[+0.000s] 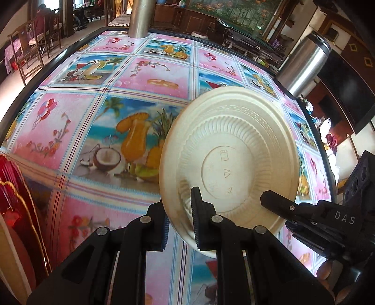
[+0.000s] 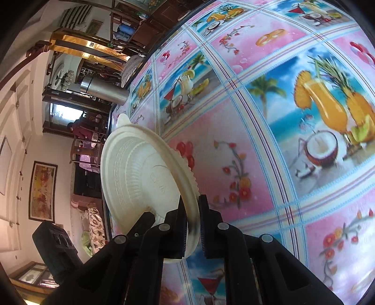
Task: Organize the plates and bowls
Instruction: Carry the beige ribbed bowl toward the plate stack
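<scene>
A cream disposable plate [image 1: 230,162] is held in the air above the table, tilted, with its embossed underside toward the left wrist camera. My left gripper [image 1: 180,206] is shut on its lower rim. My right gripper [image 2: 193,211] is shut on the same plate's [image 2: 140,173] rim from the other side; its finger [image 1: 279,204] shows at the plate's lower right in the left wrist view. In the right wrist view the plate stands nearly edge-on.
The table [image 1: 112,98] carries a bright pink and blue fruit-drink oilcloth. A steel flask [image 1: 304,63] stands at its far right corner and a steel cylinder [image 1: 140,18] at the far edge. A red and gold plate [image 1: 14,211] lies at the near left.
</scene>
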